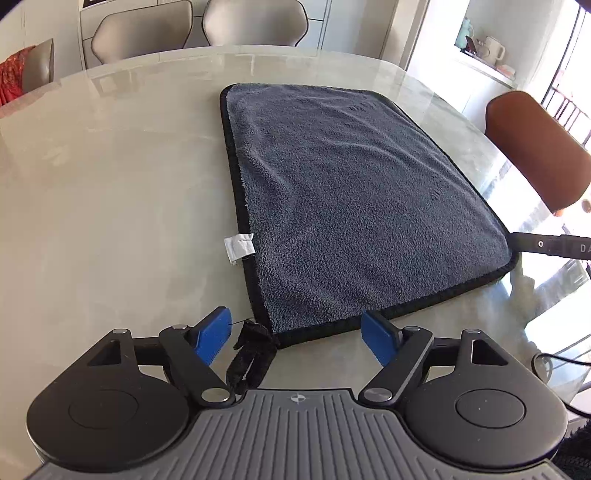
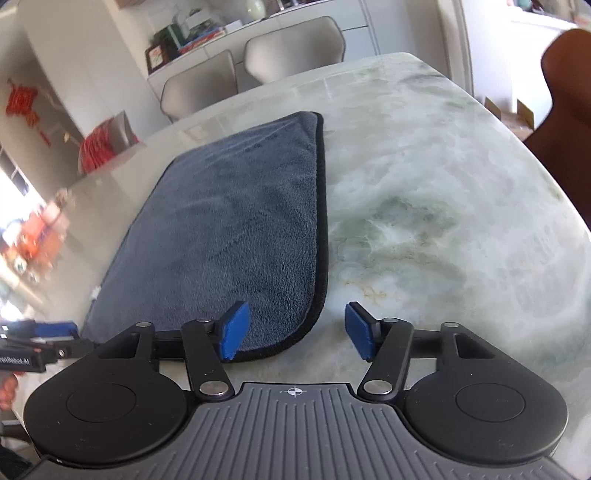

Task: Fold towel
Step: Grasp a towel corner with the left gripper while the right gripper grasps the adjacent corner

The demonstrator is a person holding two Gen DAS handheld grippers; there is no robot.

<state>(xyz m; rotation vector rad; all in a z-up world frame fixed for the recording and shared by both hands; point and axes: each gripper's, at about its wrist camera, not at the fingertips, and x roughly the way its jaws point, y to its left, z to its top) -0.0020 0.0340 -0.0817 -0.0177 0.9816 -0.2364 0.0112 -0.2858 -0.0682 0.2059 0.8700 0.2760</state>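
A dark blue-grey towel (image 1: 354,199) with a black bound edge lies flat on a pale marble table (image 1: 110,192), spread out as a single rectangle with only faint ripples across its pile. In the left wrist view the left gripper (image 1: 297,338) sits at the near edge of the table, its blue-padded fingers (image 1: 214,336) spread wide, with nothing between them; the towel's near left corner lies in the gap ahead of them, and a black hanging loop (image 1: 251,354) trails from that corner toward the gripper body, just beside the left finger. A small white label (image 1: 239,246) sticks out from the towel's left edge, roughly midway along the near half. The right gripper (image 2: 291,334) is likewise wide open and empty; in its own view the left pad (image 2: 234,332) hangs over the towel's near right corner while the right pad (image 2: 360,334) is over bare marble, so the towel's right edge runs away between them. Whether either pad touches the cloth cannot be told. On the far side of the table stand two light grey chairs (image 1: 199,26), and a brown chair (image 1: 535,147) stands at the right side.
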